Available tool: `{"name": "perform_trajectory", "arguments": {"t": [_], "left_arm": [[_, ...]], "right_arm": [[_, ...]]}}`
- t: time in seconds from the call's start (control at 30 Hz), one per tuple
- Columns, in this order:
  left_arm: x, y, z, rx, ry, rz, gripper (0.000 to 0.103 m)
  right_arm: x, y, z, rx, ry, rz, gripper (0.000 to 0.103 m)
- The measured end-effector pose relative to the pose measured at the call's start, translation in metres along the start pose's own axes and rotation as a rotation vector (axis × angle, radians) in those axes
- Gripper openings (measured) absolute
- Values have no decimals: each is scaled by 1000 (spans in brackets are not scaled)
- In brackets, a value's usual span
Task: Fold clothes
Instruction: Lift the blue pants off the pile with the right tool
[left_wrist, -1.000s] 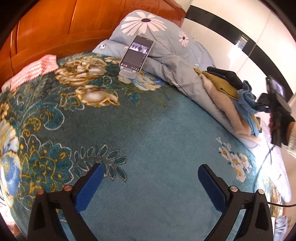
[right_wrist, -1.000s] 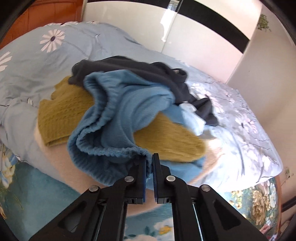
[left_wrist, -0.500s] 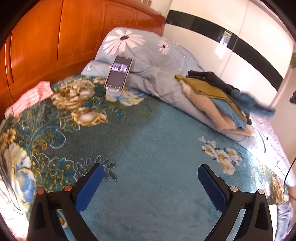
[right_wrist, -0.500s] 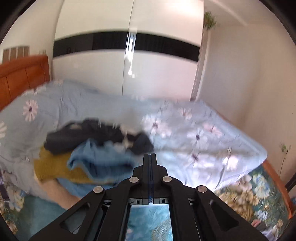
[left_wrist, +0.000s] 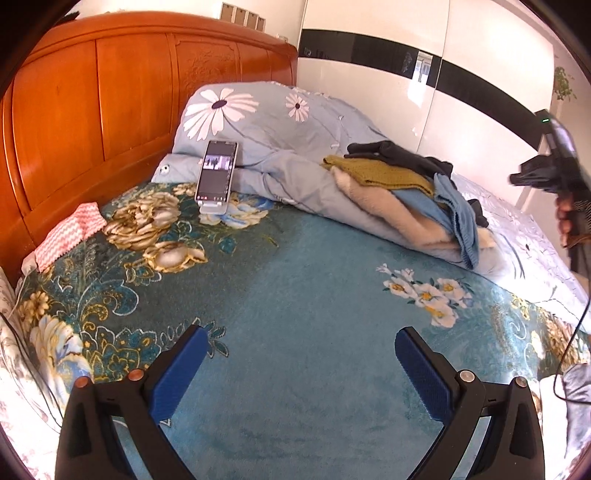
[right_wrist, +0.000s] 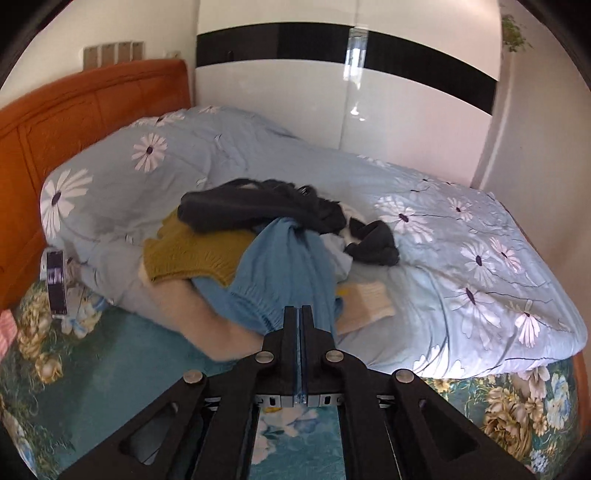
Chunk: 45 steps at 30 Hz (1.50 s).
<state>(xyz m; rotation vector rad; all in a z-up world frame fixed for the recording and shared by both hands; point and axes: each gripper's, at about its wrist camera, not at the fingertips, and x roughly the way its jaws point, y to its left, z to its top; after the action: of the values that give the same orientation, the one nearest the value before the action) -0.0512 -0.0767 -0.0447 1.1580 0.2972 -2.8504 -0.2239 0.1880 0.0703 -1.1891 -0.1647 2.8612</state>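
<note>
Pulling the blue knit off the pile onto the bed.

I am looking across the bed (left_wrist: 295, 302), teal floral cover, where the clothes pile (right_wrist: 236, 251) is sitting on the pale blue quilt (right_wrist: 461, 258) toward the far side. Right gripper (right_wrist: 299, 325): jaws clenched, seemingly pinching the blue sweater (right_wrist: 284, 273) at its ribbed hem; soft, stretchy, light, likely snagging under the dark garment (right_wrist: 258, 206). Left gripper (left_wrist: 295, 373) is hovering, jaws released, empty.
</note>
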Motion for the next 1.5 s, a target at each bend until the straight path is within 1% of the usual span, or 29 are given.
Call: {"name": "perform_trajectory", "arguments": {"t": [0.03, 0.07, 0.1, 0.17, 0.27, 0.4, 0.47, 0.63, 0.67, 0.7, 0.73, 0.77, 0.8, 0.87, 0.97, 1.03, 1.13, 1.23, 1.5], "left_arm": [[5, 1, -1, -7, 10, -1, 103], [9, 2, -2, -15, 21, -2, 103], [13, 2, -3, -21, 28, -4, 103], [23, 4, -5, -32, 48, -8, 103], [36, 7, -8, -43, 77, -13, 103], [51, 15, -13, -66, 106, -14, 103], [58, 21, -14, -82, 120, -13, 103], [68, 33, -17, -113, 146, -7, 103], [69, 35, -17, -116, 149, -6, 103], [70, 37, -17, -119, 151, -5, 103], [71, 38, -17, -122, 153, -3, 103], [71, 39, -16, -128, 154, -4, 103], [71, 39, -16, -126, 155, -3, 103], [70, 39, -16, -119, 156, -3, 103], [65, 38, -16, -87, 148, 11, 103], [62, 36, -16, -72, 151, 19, 103], [55, 34, -14, -56, 140, 31, 103], [44, 29, -9, -34, 115, 37, 103], [16, 11, 1, 23, 62, 31, 103]], "right_arm": [[14, 8, -2, -34, 19, 0, 15], [27, 16, -4, -59, 34, -4, 45], [38, 23, -7, -74, 46, -7, 64], [59, 34, -14, -105, 77, -24, 65], [93, 48, -22, -157, 126, -71, 65], [129, 59, -20, -197, 140, -170, 65], [145, 63, -16, -221, 150, -249, 65], [171, 57, -7, -265, 183, -428, 63], [176, 56, -6, -274, 189, -463, 50], [178, 51, -4, -273, 202, -480, 28], [179, 46, -2, -269, 218, -491, 17], [180, 40, 1, -266, 233, -501, 10], [181, 35, 3, -262, 248, -512, 10], [171, 21, 12, -219, 211, -552, 9], [143, -2, 37, -129, 110, -589, 8], [123, -10, 54, -129, 42, -611, 8], [89, -20, 76, -171, -57, -647, 7], [62, -42, 91, -113, -94, -648, 7], [-17, -100, 107, -27, -200, -698, 7]]}}
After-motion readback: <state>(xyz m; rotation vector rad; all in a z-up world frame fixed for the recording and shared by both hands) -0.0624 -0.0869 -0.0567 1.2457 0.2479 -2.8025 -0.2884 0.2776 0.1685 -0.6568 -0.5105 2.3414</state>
